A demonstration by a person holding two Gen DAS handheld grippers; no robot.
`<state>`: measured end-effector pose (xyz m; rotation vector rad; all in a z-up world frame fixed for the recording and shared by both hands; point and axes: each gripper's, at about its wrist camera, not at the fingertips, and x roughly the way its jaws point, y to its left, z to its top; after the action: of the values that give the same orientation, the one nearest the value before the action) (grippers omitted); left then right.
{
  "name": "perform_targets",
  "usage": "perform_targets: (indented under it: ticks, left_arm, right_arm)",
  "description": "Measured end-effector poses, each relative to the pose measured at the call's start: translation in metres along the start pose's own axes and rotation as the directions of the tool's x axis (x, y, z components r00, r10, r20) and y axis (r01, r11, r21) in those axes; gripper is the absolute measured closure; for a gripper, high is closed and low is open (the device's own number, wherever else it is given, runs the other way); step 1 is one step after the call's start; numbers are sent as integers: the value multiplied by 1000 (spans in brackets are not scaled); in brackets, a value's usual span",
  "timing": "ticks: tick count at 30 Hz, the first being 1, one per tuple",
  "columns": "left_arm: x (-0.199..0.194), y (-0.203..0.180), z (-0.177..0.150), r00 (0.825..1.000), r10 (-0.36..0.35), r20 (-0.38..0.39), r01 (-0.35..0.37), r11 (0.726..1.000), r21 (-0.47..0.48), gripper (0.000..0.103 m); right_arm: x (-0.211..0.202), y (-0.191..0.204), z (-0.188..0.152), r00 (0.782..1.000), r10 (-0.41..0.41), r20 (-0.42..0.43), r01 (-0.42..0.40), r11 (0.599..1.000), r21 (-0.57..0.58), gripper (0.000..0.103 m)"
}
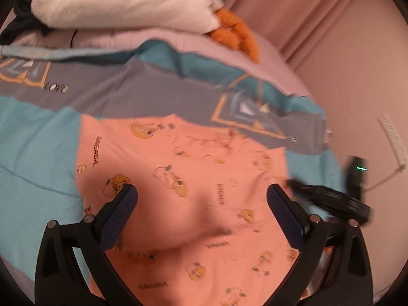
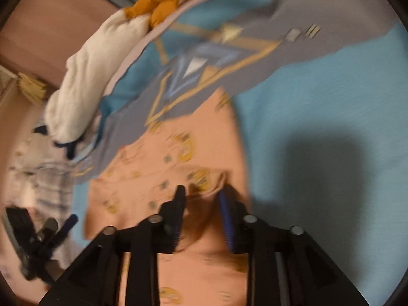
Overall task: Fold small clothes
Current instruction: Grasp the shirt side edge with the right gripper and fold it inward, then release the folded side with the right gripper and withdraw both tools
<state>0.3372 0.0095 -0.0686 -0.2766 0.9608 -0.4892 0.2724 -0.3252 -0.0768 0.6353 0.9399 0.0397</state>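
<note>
A: Which step does this look like?

B: Mid-fold, most likely. The pink garment (image 1: 183,178) lies spread on the blue-and-grey bedspread (image 1: 33,158), and a doubled edge of it sits between the fingers of the right gripper (image 2: 202,191), at about 12 o'clock from its tips in the right wrist view.

A: Is that gripper clamped on it?

B: Not visibly. The jaws stand a little apart with cloth in the gap; the blur hides whether the pads press it, so it reads as let go.

A: And the left gripper (image 1: 201,191)?

B: Fingers wide apart, hovering over the garment's middle, holding nothing.

A: What does the next move call for?

B: Probably each gripper finding a fresh edge or corner, then carrying it across so the layers lie square.

A: How does the garment look?

B: Salmon pink, printed with small yellow cartoon figures and short words, soft, with a shallow ridge at 6 o'clock from its centre. A white blanket (image 1: 122,0) is heaped beyond, at 12 o'clock.
</note>
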Motion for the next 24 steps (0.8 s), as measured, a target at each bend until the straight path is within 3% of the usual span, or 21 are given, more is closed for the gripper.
perform_targets:
  ticks: [1,3,7,9,12,15,17,18,20,22,24]
  left_arm:
    - [5,3,1,1000,6,-5,-6,1000,-3,2]
    - [7,12,1,1000,6,0,-6,1000,-14,2]
    - [4,21,1,1000,-7,13,7,1000,-19,2]
    - [6,22,-1,1000,4,7,-4,1000,3,3]
    - [13,34,-11,999,23,-35,-23,1000,-7,11]
    - [12,54,-30,995,79,-53,-79,997,11,16]
    - [8,66,-38,996,80,-36,-79,997,22,29]
    - [3,71,-42,997,75,-18,-75,997,28,31]
    - [-3,77,-45,996,91,-3,-91,996,25,30]
    - [-3,85,-50,987,161,-27,-161,987,12,23]
    - [-12,91,-58,989,146,-13,-146,989,1,23]
  right_arm:
    - [-13,5,0,997,-56,59,58,998,-35,71]
    - [-25,12,-1,991,-60,116,72,992,-100,71]
    - [-28,55,-8,995,71,67,-49,955,-293,71]
    - [-14,69,-11,996,82,24,-70,941,-333,71]
    - [19,68,-18,999,-29,-42,13,940,-340,73]
    - [29,52,-37,980,-198,-9,178,896,-406,76]
    - [16,44,-47,979,-203,23,192,877,-440,77]
    - [11,40,-49,977,-212,36,205,869,-450,77]
    - [3,32,-46,976,-214,37,208,874,-439,77]
    - [-2,25,-46,975,-223,27,215,890,-403,77]
    - [-9,22,-51,975,-220,25,213,900,-380,77]
